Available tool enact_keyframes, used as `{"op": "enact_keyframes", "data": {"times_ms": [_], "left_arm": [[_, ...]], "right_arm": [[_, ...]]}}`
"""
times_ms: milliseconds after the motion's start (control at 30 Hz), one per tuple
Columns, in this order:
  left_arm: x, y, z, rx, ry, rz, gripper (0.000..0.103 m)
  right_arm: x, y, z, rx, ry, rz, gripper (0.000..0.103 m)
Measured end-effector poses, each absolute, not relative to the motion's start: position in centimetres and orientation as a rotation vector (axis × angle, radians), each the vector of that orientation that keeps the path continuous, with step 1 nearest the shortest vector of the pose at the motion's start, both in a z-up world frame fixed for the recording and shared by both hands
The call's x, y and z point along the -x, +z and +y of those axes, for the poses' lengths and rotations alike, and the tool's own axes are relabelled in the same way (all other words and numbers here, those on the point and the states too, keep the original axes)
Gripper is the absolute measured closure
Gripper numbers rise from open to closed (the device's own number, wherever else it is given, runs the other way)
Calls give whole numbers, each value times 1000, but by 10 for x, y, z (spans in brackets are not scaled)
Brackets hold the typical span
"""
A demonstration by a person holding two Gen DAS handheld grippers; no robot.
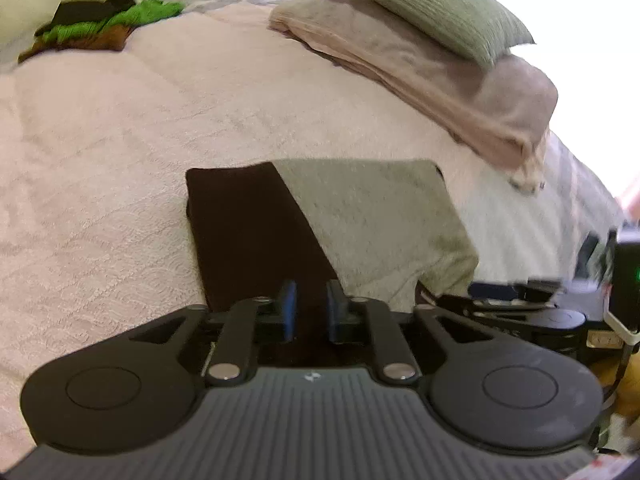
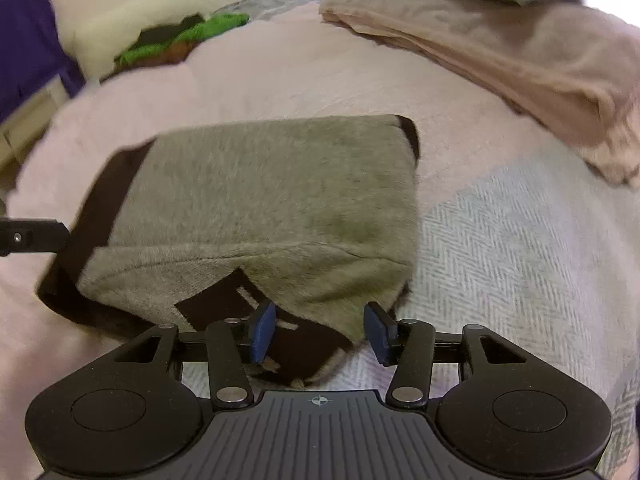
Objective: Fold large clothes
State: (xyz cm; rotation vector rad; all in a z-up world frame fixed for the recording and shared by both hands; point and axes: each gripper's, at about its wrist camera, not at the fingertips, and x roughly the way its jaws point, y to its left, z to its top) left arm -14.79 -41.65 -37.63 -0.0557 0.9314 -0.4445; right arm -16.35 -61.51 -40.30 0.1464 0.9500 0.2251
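A folded garment (image 1: 360, 216), grey-green with dark brown panels, lies on the pink bedspread (image 1: 100, 180). My left gripper (image 1: 312, 308) is at its near brown edge. The blue pads stand close together with brown cloth between them, so it looks shut on that edge. In the right wrist view the garment (image 2: 272, 184) fills the middle, and its near corner hangs between the wide-apart pads of my open right gripper (image 2: 321, 332). The left gripper's tip (image 2: 32, 236) shows at the garment's left brown edge. The right gripper's body (image 1: 560, 312) is at the right of the left view.
A heap of green, black and brown clothes (image 1: 100, 24) sits at the far left of the bed. A folded beige blanket (image 1: 420, 80) with a green ribbed pillow (image 1: 432, 4) on it lies at the far right. A pale herringbone throw (image 2: 520, 240) covers the bed to the right.
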Motion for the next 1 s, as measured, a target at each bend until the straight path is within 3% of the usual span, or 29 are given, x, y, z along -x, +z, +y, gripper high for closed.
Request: {"op": "enact_keyframes", "data": {"times_ms": [33, 67, 100, 200, 367, 567, 600, 633, 667, 767, 1000], "left_arm": [[144, -375, -410, 63, -437, 925, 73], [137, -375, -402, 60, -422, 920, 57], [130, -377, -395, 57, -406, 922, 49], [96, -397, -367, 166, -399, 1014, 44], [51, -456, -336, 616, -433, 1181, 36], [30, -486, -345, 730, -491, 1199, 38], [28, -487, -347, 721, -502, 1200, 42], [27, -489, -350, 718, -515, 1199, 47], [25, -491, -352, 714, -527, 1205, 57], [23, -489, -355, 707, -543, 1203, 85], [29, -426, -379, 430, -616, 1110, 90]], "right_arm": [[162, -401, -628, -200, 227, 946, 46], [159, -401, -642, -259, 232, 941, 37], [155, -402, -657, -321, 236, 936, 33], [136, -416, -694, -517, 257, 942, 26], [96, -463, -720, -801, 321, 988, 21], [42, -484, -714, -820, 505, 1056, 20], [35, -485, -710, -799, 525, 1068, 23], [29, -488, -705, -787, 540, 1081, 37], [25, -492, -701, -787, 541, 1098, 57], [29, -496, -694, -829, 539, 1079, 82], [88, -447, -704, -917, 445, 875, 86]]}}
